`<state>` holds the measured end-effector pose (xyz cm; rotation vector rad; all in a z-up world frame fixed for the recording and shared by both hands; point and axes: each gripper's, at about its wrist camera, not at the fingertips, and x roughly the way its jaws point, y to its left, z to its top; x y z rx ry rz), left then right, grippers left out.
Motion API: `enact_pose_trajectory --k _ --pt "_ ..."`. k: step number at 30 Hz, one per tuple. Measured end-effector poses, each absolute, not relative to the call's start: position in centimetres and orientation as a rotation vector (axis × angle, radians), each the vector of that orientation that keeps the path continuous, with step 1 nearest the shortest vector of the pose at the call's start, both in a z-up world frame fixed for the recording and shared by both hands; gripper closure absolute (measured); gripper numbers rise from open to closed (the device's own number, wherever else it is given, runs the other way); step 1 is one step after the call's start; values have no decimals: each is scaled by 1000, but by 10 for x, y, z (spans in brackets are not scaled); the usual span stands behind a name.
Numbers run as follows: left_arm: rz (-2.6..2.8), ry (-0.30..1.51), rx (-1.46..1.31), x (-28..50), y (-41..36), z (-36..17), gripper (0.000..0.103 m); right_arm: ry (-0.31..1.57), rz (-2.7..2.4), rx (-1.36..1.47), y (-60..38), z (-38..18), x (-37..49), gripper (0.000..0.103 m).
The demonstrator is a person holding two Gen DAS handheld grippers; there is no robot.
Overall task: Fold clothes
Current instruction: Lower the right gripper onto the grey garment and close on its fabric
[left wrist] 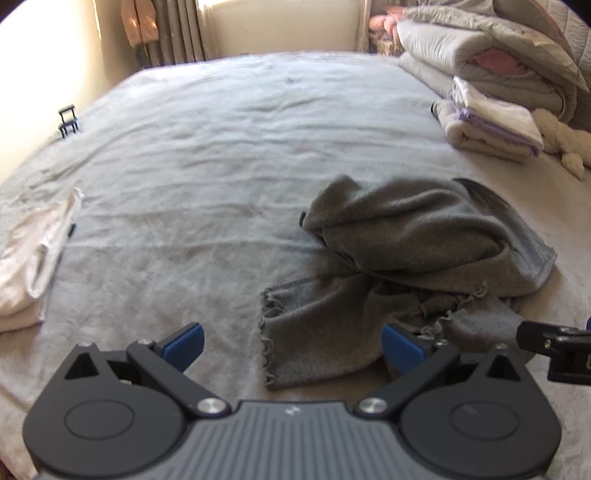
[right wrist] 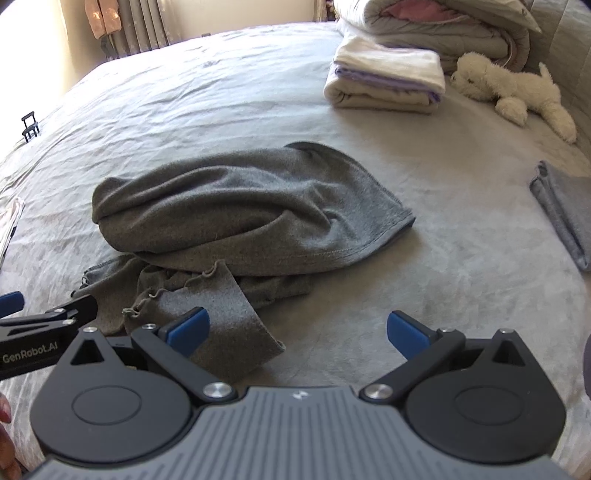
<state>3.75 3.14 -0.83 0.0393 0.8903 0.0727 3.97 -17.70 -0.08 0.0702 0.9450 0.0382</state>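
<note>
So the grey garment [left wrist: 417, 258] was lying crumpled in a heap on the bed [left wrist: 221, 147], with the bulk of it bunched up and a flatter fringed edge spilling out toward the cameras. That heap is my landmark for everything else.

The left gripper [left wrist: 293, 345] hovered right at the near fringed edge of the garment, its blue fingers [left wrist: 184, 343] spread wide and holding nothing. The right gripper [right wrist: 297, 332] sat just to the right of that same near edge, fingers [right wrist: 406, 334] equally wide apart and empty too; one pad was over the cloth corner, but I couldn't tell if it touched. The two grippers were near each other, each one poking into the edge of the other's view.

Past the garment, far side and to the right, there was a folded stack [right wrist: 388, 77] of white and lilac linens, with a white plush toy [right wrist: 513, 92] just right of it and a pile of rolled duvets [right wrist: 443, 26] behind both. Well to the right of the garment lay a folded grey cloth [right wrist: 565, 210]. Way off to the left was a pale folded garment [left wrist: 33, 258], and further back on that side a small black stand [left wrist: 68, 122] near the bed's edge. Curtains [left wrist: 173, 29] hung beyond the bed.
</note>
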Motion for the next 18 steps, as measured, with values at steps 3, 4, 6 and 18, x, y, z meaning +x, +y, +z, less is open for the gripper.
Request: enact_pose_trajectory --k 3,4,6,18 --pt "90 896 63 48 34 -19 0 971 34 57 -176 -9 45 0" --pt "94 900 70 51 34 -23 0 980 31 54 -176 -12 47 0" --pt "92 918 77 56 35 -32 0 1003 28 52 -176 -19 52 0" --pt "28 942 39 68 44 -55 0 1080 33 41 -173 -47 70 0"
